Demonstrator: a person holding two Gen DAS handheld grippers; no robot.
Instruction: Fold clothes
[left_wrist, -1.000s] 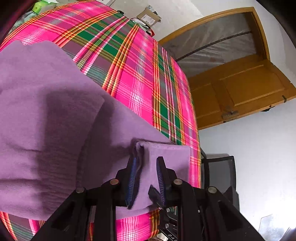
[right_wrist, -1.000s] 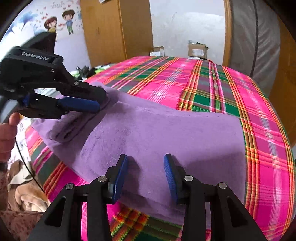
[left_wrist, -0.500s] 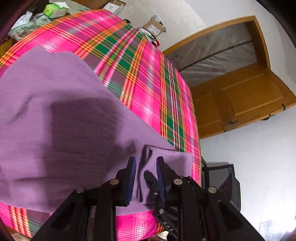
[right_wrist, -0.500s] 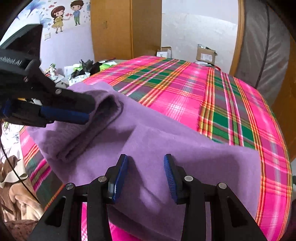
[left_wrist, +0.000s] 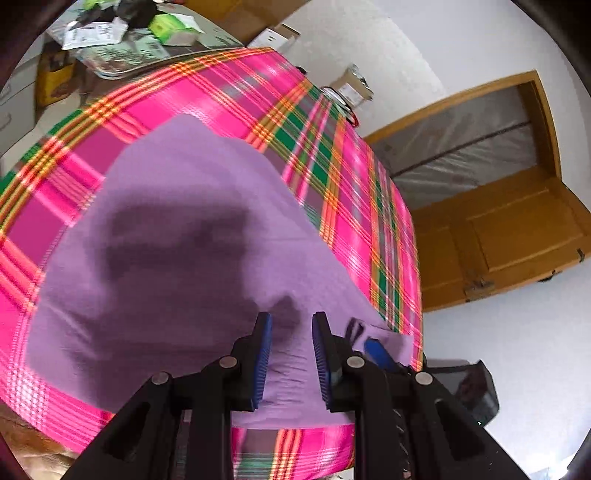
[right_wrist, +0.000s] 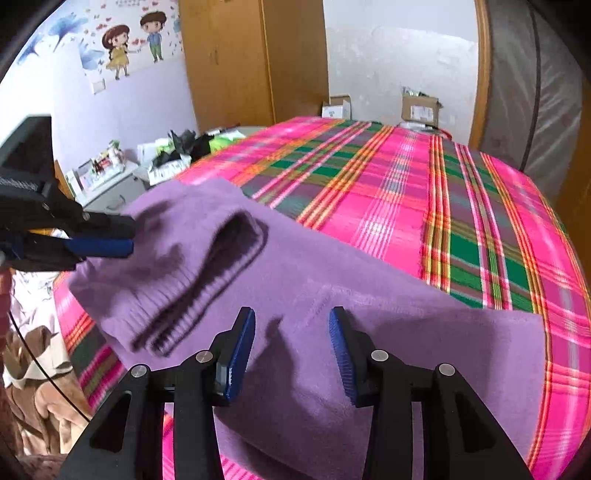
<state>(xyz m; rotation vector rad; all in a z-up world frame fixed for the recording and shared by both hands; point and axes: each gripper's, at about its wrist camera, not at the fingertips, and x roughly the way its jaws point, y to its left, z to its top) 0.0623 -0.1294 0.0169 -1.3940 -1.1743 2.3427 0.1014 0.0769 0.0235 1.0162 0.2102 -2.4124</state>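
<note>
The purple sweater (right_wrist: 369, 295) lies flat on the bed (right_wrist: 461, 206), on its pink and green plaid cover, near the bed's front edge. In the right wrist view its long axis runs from the ribbed cuff or hem (right_wrist: 173, 325) at the lower left of the frame across to a squared edge at the right of the frame. A fold of the sweater stands up in a loop at centre left, so this end is not yet laid smooth.

The right gripper (right_wrist: 291, 347) hangs over the middle of the sweater at the bottom centre of the frame, its jaws wide apart and holding nothing; cloth shows between them but is not pinched. The left gripper (right_wrist: 110, 236) enters from the left edge of that view, just beside the raised loop. In its own view the left gripper (left_wrist: 291, 354) sits at the bottom centre with jaws apart, no cloth caught between them, the sweater spreading away toward the upper left of the frame.

My judgement: the next move turns on the ribbed end. It lies to the left of the right jaws and directly ahead of the left jaws, so the left gripper is nearer to it, while the right gripper is better placed for the body fold beneath it.
</note>
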